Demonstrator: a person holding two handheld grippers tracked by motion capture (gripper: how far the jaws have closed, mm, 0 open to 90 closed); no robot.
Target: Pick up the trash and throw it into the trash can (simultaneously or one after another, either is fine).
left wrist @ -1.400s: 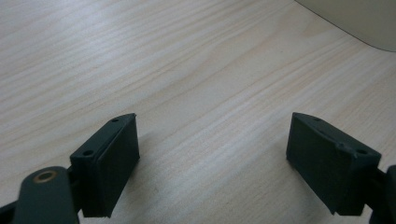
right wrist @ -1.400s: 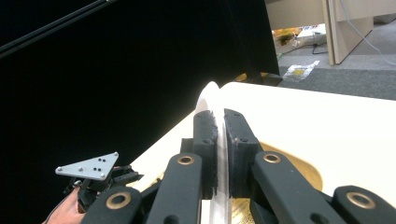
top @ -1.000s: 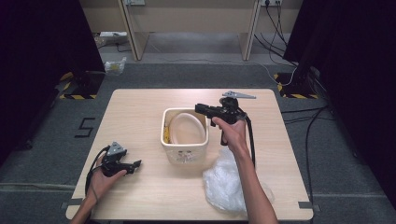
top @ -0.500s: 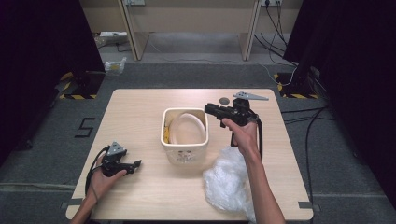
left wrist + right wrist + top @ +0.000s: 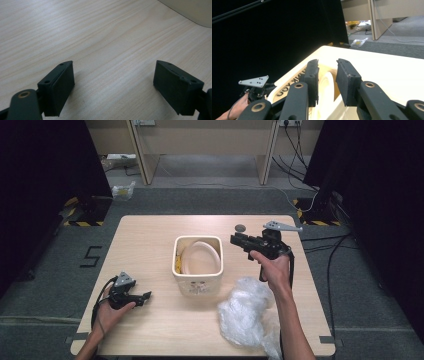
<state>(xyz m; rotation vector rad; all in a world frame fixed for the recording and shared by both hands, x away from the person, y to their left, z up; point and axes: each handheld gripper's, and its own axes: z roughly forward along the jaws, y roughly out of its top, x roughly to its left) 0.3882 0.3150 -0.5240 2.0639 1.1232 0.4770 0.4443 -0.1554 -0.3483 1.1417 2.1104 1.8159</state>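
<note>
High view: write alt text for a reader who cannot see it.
A person at a wooden table holds the right gripper raised beside a cream bin with a pale round item inside. The left gripper rests low near the front edge, and crumpled clear plastic lies by the right forearm.

The floor bears a "5" left of the table

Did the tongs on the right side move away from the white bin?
Yes. The right tongs were over the bin rim before; now they have pulled back toward the table's right edge, clear of the bin.
</note>
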